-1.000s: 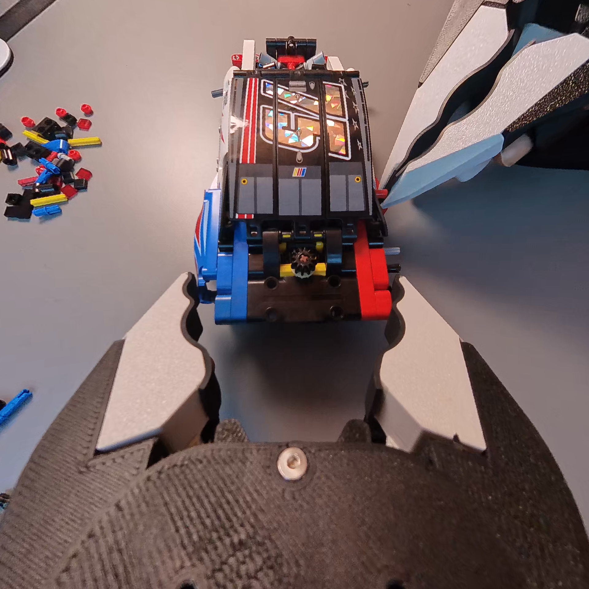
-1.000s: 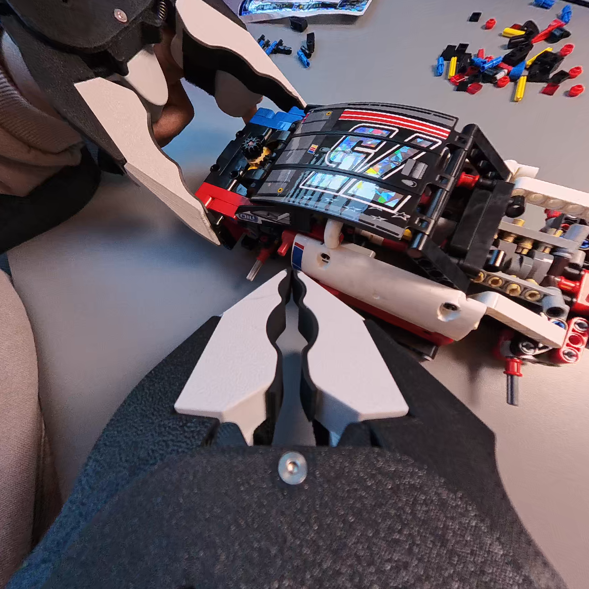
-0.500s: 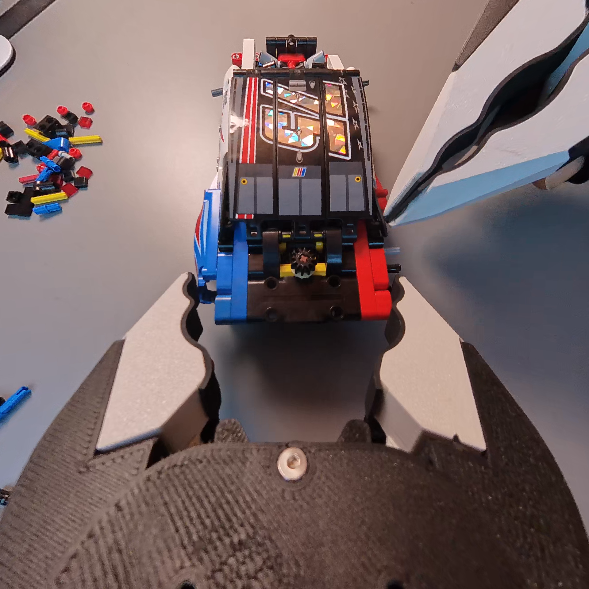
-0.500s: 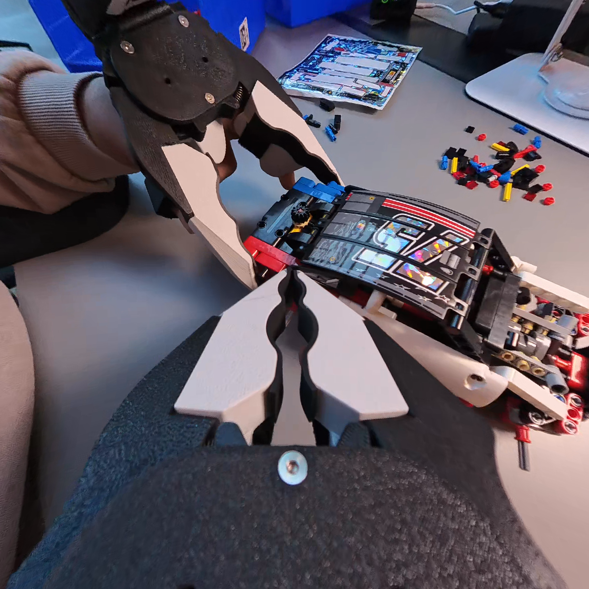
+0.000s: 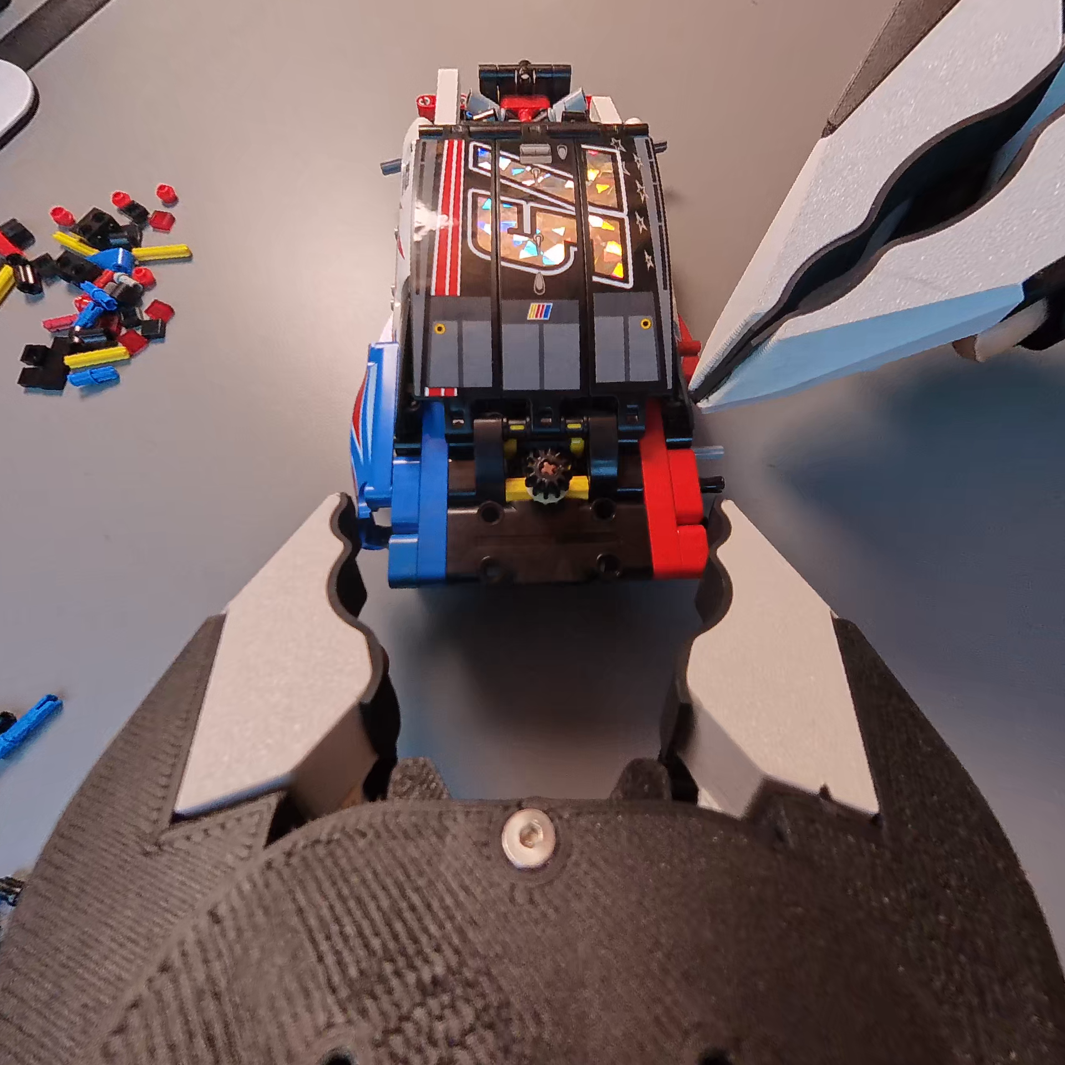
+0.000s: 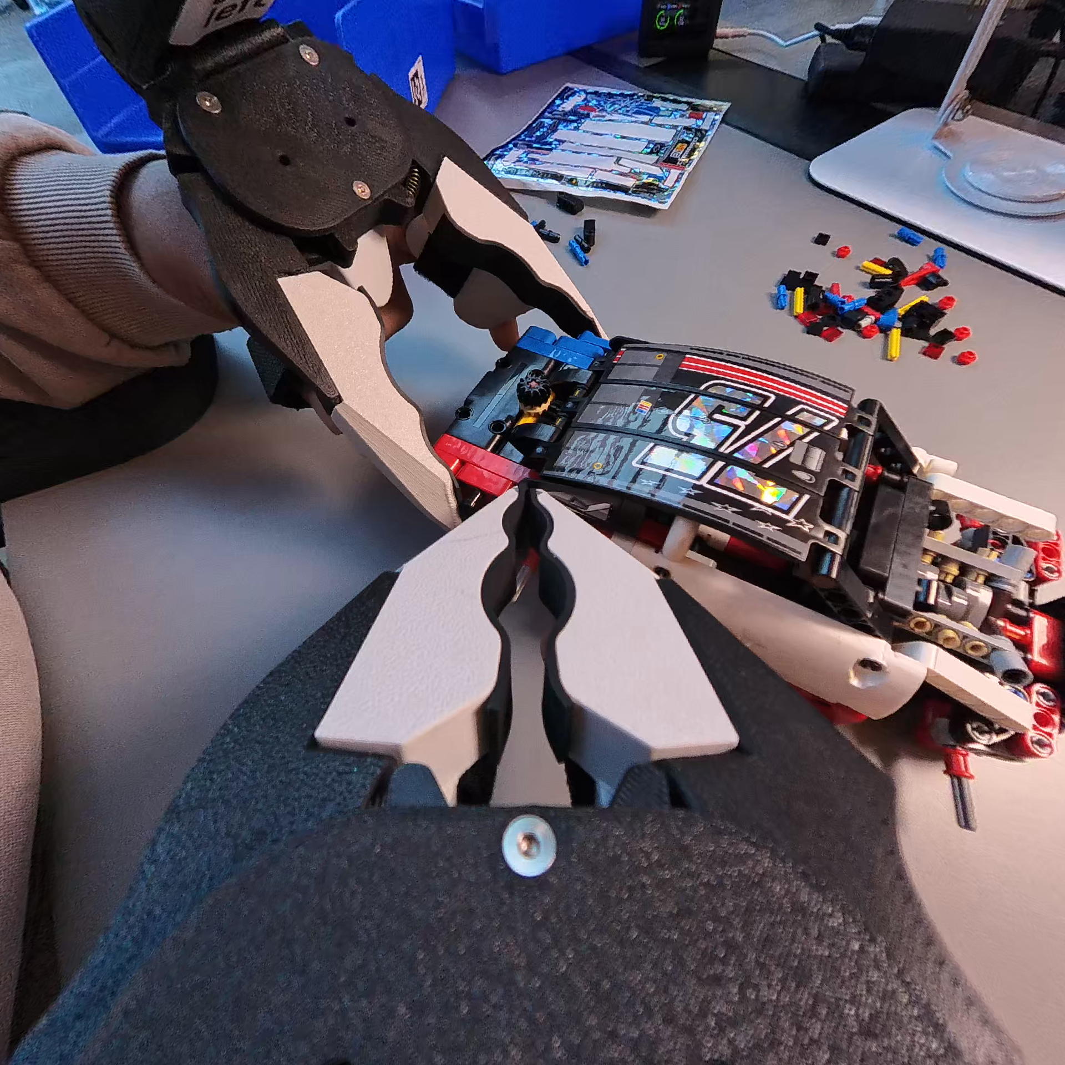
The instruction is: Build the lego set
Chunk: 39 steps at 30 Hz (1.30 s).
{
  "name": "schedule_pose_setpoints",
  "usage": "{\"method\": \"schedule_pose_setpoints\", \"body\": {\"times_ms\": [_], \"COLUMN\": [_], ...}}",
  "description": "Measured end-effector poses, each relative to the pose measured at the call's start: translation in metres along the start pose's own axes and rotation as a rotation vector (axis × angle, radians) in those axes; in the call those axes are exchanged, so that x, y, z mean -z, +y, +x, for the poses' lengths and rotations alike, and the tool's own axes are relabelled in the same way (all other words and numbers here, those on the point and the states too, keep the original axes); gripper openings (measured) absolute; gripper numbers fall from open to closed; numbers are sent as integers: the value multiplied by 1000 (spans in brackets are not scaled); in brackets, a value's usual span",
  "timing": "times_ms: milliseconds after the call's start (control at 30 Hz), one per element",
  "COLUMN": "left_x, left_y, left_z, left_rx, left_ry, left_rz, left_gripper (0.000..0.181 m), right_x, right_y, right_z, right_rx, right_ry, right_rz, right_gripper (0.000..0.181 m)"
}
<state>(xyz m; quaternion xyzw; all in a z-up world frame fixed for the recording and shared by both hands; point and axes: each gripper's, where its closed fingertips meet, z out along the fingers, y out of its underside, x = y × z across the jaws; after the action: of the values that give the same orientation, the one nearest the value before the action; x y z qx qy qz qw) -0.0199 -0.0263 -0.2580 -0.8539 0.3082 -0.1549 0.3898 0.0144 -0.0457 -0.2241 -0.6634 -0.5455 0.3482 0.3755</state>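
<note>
The lego car (image 5: 542,288) stands on the grey table with its rear towards the left wrist camera; it has a black roof with shiny stickers, a blue left rear and a red right rear. My left gripper (image 5: 533,518) is spread wide, and its fingertips touch the blue and red rear corners, holding the car. In the right wrist view the car (image 6: 720,438) lies across, with the left gripper (image 6: 524,426) at its rear. My right gripper (image 6: 527,498) is shut, its tip against the car's right side under the roof's rear corner; it also shows in the left wrist view (image 5: 700,397).
A pile of loose small pieces (image 5: 92,288) lies left of the car, also in the right wrist view (image 6: 876,305). A shiny sheet (image 6: 605,144), blue bins (image 6: 518,29) and a white stand base (image 6: 951,167) sit at the back. A blue pin (image 5: 29,720) lies near left.
My right gripper has risen and tilted, and its shut tip has shifted from the white side panel towards the roof's rear corner. The left gripper and the car have not moved.
</note>
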Motion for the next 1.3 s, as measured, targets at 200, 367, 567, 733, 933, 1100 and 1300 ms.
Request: {"method": "schedule_pose_setpoints", "body": {"times_ms": [200, 367, 567, 733, 933, 1100, 1300], "left_x": [0, -1, -2, -1, -1, -1, 0], "left_y": [0, 0, -1, -1, -2, -2, -2], "left_z": [-1, 0, 5, 4, 3, 3, 3], "left_rx": [1, 8, 5, -11, -40, -43, -43], "left_ry": [-9, -15, 3, 23, 48, 41, 42], "left_rz": [-1, -2, -3, 15, 50, 47, 45], "left_gripper": [117, 118, 118, 118, 118, 118, 117], "right_x": [-4, 2, 8, 32, 39, 13, 4], "right_y": [6, -9, -18, -11, -11, -16, -8], "right_z": [-3, 6, 3, 24, 37, 41, 42], "right_rx": [10, 1, 0, 32, 332, 418, 314], "right_ry": [0, 46, -2, 100, 230, 210, 155], "right_rz": [-27, 66, 76, 84, 36, -71, -70], "right_gripper": [0, 0, 0, 10, 56, 81, 82]}}
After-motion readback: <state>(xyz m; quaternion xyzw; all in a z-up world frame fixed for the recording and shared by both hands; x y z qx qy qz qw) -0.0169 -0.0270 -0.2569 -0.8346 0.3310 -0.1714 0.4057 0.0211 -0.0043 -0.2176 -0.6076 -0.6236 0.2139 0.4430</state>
